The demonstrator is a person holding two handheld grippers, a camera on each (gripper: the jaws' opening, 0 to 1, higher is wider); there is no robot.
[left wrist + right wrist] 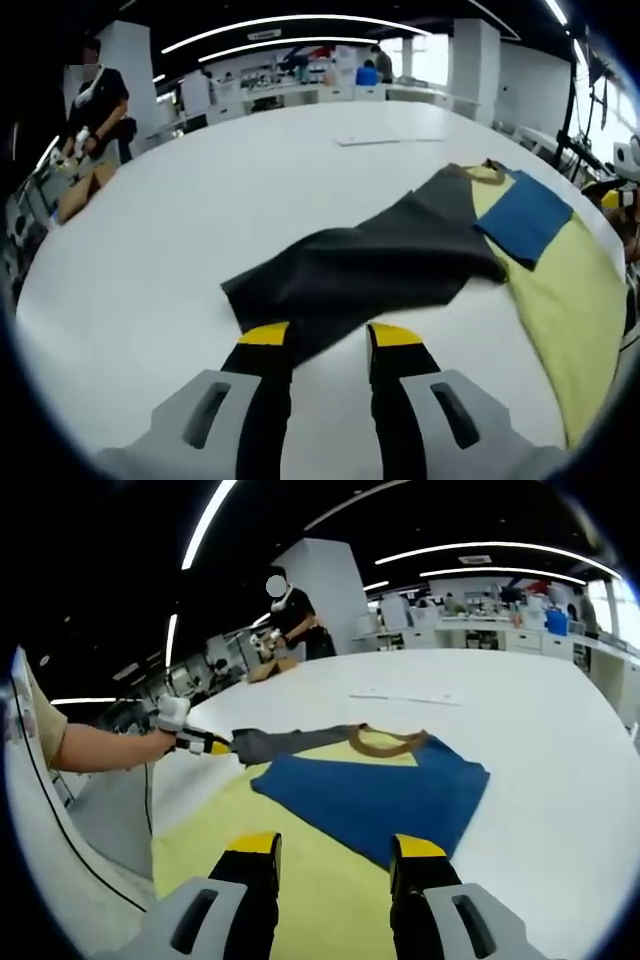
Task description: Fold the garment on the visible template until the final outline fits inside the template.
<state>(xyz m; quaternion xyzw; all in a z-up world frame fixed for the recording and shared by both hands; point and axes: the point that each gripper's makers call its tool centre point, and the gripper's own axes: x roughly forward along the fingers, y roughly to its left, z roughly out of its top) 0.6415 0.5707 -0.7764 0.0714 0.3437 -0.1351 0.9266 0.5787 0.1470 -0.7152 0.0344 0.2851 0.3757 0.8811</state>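
A garment lies half on the yellow template point(575, 300) point(300, 880). It has a blue part point(525, 218) point(380, 790), a tan collar point(385, 742) and a long dark grey part point(390, 260) point(290, 742) that reaches off the template over the white table. The grey end lies between the jaws of my left gripper point(330, 335) point(215, 746), which stand apart. My right gripper point(335, 848) is open above the template, just short of the blue part, with nothing between its jaws.
The white round table point(200, 220) point(560, 720) carries a flat sheet of paper point(385, 140) point(405, 696) at the far side. A person point(95, 100) point(295, 615) stands beyond the table. A person's forearm point(100, 748) holds the left gripper by the table edge.
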